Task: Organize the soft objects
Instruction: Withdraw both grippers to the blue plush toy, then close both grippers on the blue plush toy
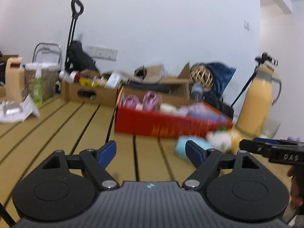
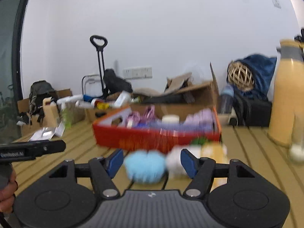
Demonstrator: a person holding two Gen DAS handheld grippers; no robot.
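Soft blue puff (image 2: 145, 166) lies on the slatted table (image 1: 57, 125) between the right gripper (image 2: 151, 163)'s parted, empty jaws; left gripper (image 1: 151, 153) gapes empty too. Red box (image 2: 152, 138) sits at twelve o'clock.

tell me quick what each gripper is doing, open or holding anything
left gripper: open, nothing between its fingers.
right gripper: open, holding nothing; the blue toy lies on the table beyond its fingers.
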